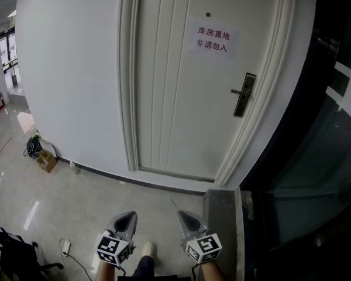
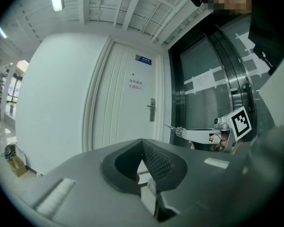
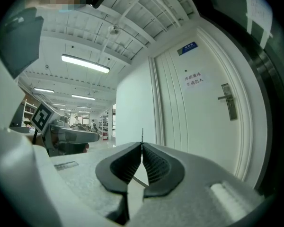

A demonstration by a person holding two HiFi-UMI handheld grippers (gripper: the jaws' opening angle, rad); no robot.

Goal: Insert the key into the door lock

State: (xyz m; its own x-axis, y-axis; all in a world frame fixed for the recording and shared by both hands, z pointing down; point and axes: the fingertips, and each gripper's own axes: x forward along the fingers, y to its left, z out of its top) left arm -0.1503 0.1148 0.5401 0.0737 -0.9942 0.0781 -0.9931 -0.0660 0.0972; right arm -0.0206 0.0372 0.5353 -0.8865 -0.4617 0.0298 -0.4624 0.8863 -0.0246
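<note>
While our right tongs (image 3: 142, 145) pinch the key (image 3: 142, 134), its shaft pointing straight ahead, the lock (image 1: 244, 94) sits far off to the right (our left tongs (image 2: 142, 142), closed and empty, lie farther from it).

The door (image 1: 169, 98) is dead ahead of me, lock (image 1: 244, 94) at its right edge, notice (image 1: 213, 40) up-left of that. Below sit my left gripper (image 1: 130, 215) and right gripper (image 1: 181, 213) side by side, key (image 1: 174, 204) in the right one.
</note>
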